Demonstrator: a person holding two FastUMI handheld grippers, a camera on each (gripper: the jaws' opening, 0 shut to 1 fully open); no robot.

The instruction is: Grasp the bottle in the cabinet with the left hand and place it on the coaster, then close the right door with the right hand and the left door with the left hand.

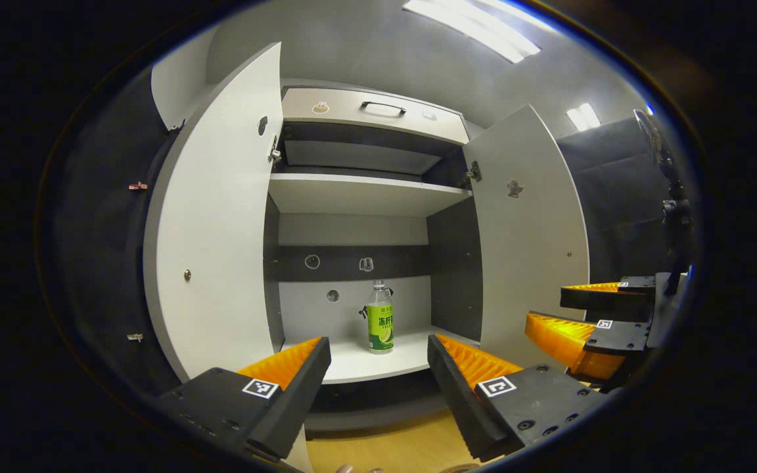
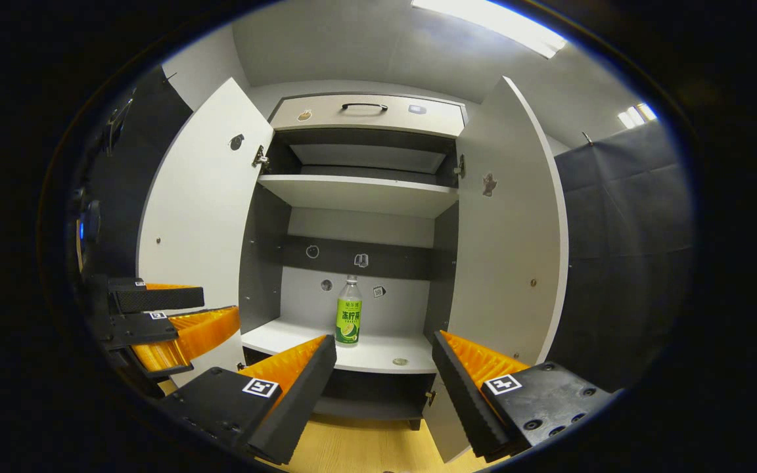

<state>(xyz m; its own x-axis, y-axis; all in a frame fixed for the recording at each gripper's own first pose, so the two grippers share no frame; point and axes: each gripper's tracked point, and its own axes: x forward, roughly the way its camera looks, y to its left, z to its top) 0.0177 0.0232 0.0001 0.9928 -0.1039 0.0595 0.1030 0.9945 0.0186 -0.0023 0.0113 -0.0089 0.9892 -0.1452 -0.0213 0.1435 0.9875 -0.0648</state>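
Note:
A clear bottle point(image 1: 380, 318) with a green label stands upright on the cabinet's lower shelf point(image 1: 352, 361), towards the back; it shows too in the right gripper view point(image 2: 349, 312). Both doors hang wide open: left door point(image 1: 221, 217) point(image 2: 201, 210), right door point(image 1: 529, 243) point(image 2: 510, 230). My left gripper point(image 1: 378, 345) is open in front of the shelf, short of the bottle and holding nothing. My right gripper point(image 2: 385, 341) is open as well, a little farther back. Each one appears beside the other: right gripper point(image 1: 546, 305), left gripper point(image 2: 219, 306). A sliver of a round brown thing point(image 1: 458, 468), perhaps the coaster, lies at the bottom edge.
Above the bottle are a bare upper shelf point(image 1: 359, 190) and a drawer point(image 1: 382, 108) with a dark handle. A wooden surface point(image 1: 385, 447) lies in front of the cabinet. A dark stand point(image 1: 674, 203) rises at the far right.

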